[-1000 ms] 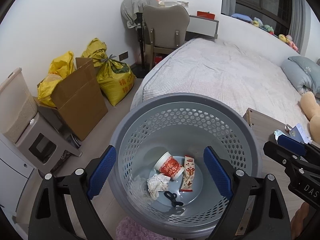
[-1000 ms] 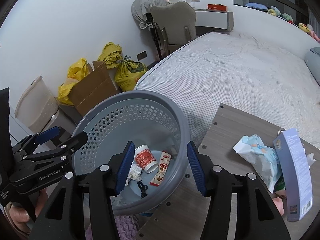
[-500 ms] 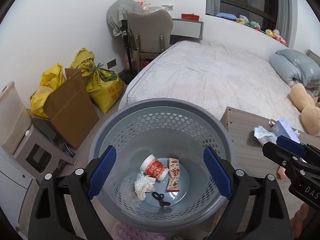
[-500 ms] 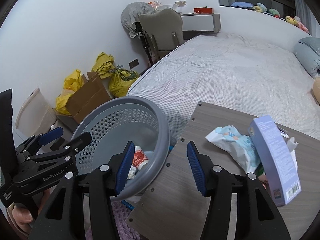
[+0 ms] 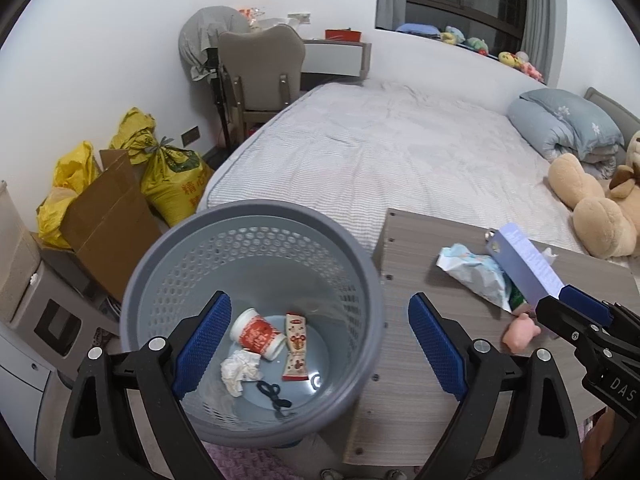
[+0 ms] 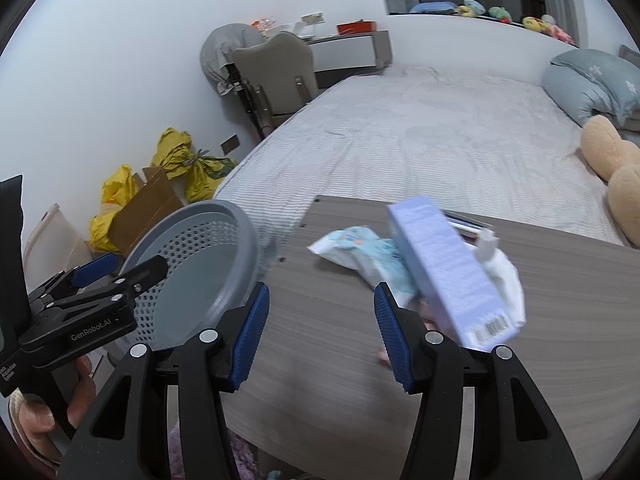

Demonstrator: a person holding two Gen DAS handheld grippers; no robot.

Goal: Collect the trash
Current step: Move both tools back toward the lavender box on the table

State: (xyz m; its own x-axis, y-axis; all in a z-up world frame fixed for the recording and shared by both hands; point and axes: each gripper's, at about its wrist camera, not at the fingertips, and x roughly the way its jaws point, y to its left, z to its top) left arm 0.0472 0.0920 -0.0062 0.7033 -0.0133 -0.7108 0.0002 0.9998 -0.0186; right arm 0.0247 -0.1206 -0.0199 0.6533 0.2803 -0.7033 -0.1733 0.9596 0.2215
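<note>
You are in a bedroom, with a grey wooden table [image 5: 420, 360] standing against the bed [image 5: 380, 152] and a grey perforated basket [image 5: 160, 268] on the floor at the table's left edge. Inside the basket lie a red and white cup [image 5: 256, 334] on its side, a snack wrapper [image 5: 295, 346] just beside it, a crumpled tissue [image 5: 240, 372] and a small black item [image 5: 274, 392] that is too small to identify. On the table, a blue and white packet [image 6: 360, 254] lies touching a lilac box [image 6: 444, 268], with white paper [image 6: 508, 284] behind the box. Your left gripper [image 5: 320, 348] has its jaws spread wide and holds nothing; it hangs over the right half of the basket and the table edge. Your right gripper [image 6: 320, 332] is also spread and empty, above the bare tabletop just in front of the packet and box. Compared with one second ago, both cameras have turned to the right: the basket, which filled the middle of both views, now sits at the left, and the table trash has come to the centre of the right view. Only the left view shows what the basket contains; the right view shows only its rim and wall. The left view also shows a small pink object [image 5: 520, 330] near the box, which the right view hides almost fully.
</note>
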